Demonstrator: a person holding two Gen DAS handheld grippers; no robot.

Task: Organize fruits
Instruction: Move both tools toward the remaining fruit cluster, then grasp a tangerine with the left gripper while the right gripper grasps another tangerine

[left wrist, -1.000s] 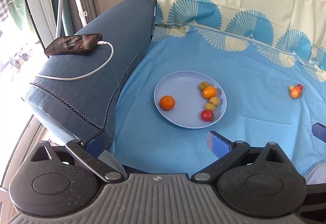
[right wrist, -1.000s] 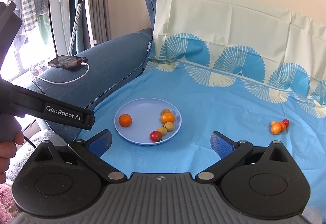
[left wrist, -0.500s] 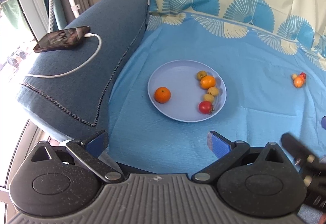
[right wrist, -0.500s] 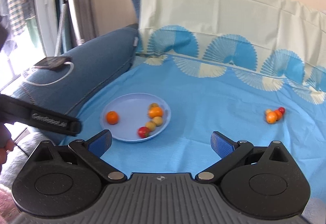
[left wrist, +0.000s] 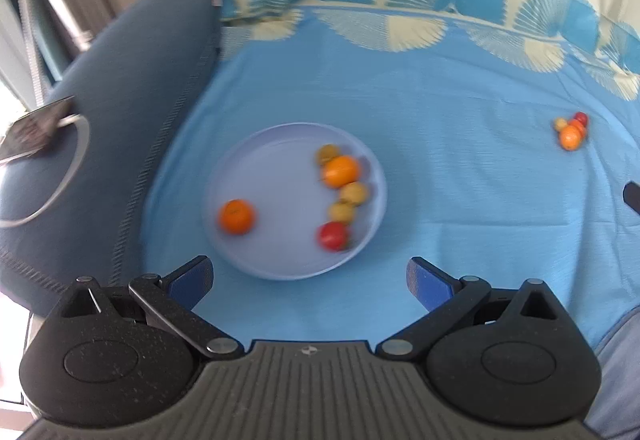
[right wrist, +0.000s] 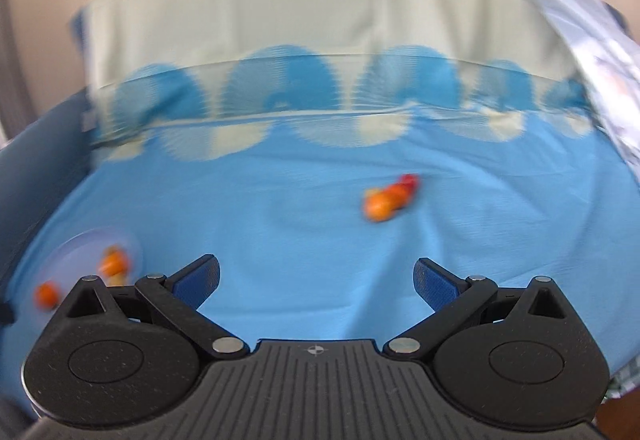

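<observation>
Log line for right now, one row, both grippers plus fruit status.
left gripper: open, empty | right gripper: open, empty | plate: six fruits | loose fruit cluster: on blue sheet

Bright daylight fills your views, whitest left of the phone (left wrist: 34, 128). Your right wrist view smears sideways, blurring the plate (right wrist: 94, 254); the left is softer. Fisheye bends every edge.
</observation>
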